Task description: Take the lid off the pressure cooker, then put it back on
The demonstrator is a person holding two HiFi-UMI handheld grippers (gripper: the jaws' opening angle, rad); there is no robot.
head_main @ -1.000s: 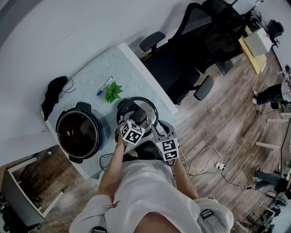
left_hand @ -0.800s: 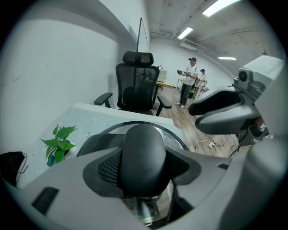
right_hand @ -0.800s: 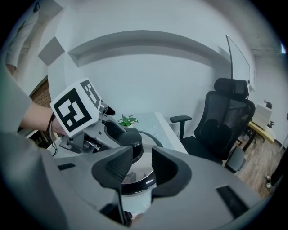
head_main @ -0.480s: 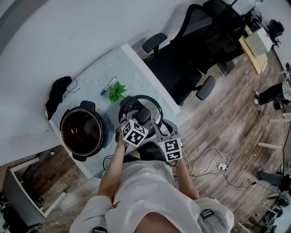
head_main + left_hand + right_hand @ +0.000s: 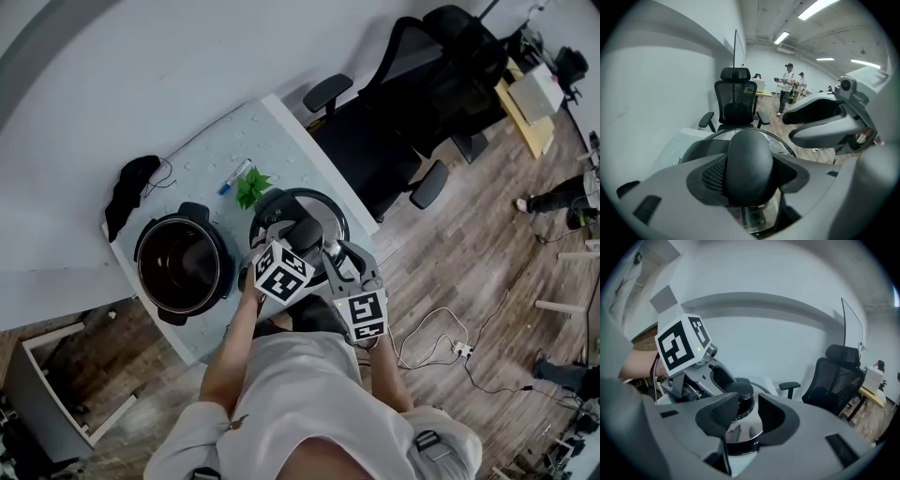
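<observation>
Lid [image 5: 319, 204] over pale table [image 5: 211, 155], left claw [image 5: 751, 173] clamped on its knob [image 5: 750, 147], right claw [image 5: 747, 416] parted at its rim [image 5: 740, 445]; wood floor [image 5: 469, 262] beyond

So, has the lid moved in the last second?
Yes, upward: the lid now looks larger beside the open cooker pot, lifted toward the camera by the left tongs.
</observation>
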